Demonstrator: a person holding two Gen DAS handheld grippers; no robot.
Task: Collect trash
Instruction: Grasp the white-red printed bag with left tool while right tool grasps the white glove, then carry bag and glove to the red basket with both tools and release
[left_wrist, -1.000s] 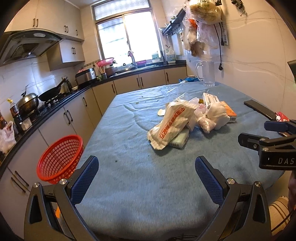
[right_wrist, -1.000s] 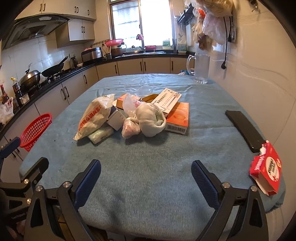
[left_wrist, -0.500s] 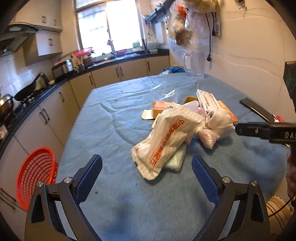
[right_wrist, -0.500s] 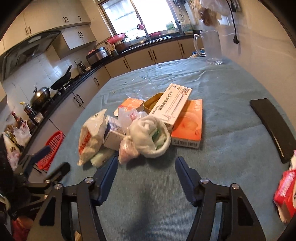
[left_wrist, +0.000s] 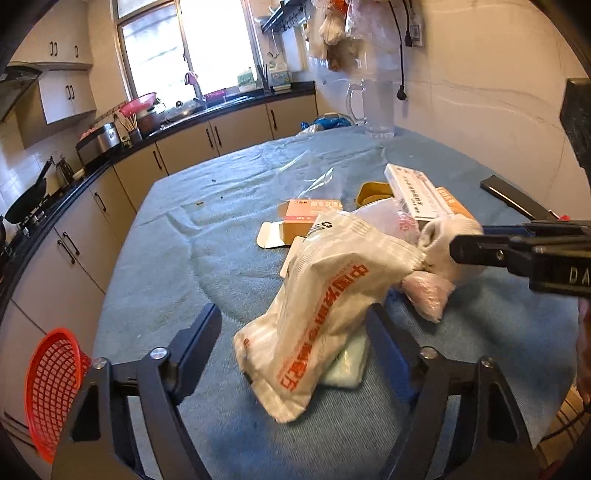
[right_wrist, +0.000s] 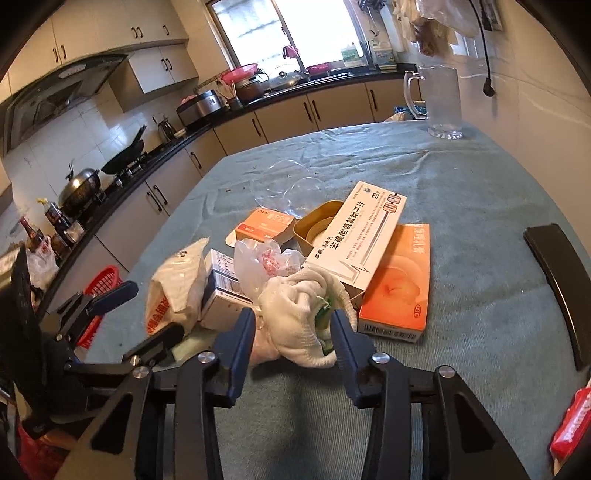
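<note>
Both grippers are closing in on the heap of trash in the middle of the blue-covered table (left_wrist: 177, 258).

At the far left a red basket (left_wrist: 51, 391) hangs just off the table's edge. Next, the left gripper (left_wrist: 295, 332) has its jaws still fairly wide but closing, with the white packet printed in orange (left_wrist: 325, 314) lying between them; the right finger (left_wrist: 388, 343) is at the packet's edge, the left one clear of it, so nothing is gripped. To its right, the right gripper (right_wrist: 293, 328) is closing around the bundled white cloth (right_wrist: 306, 314), its fingers just beside the bundle on both sides; I can't tell whether they press it. Behind lie a white medicine box (right_wrist: 360, 236) over an orange box (right_wrist: 399, 288), and at the far right a black flat object (right_wrist: 565, 284).
</note>
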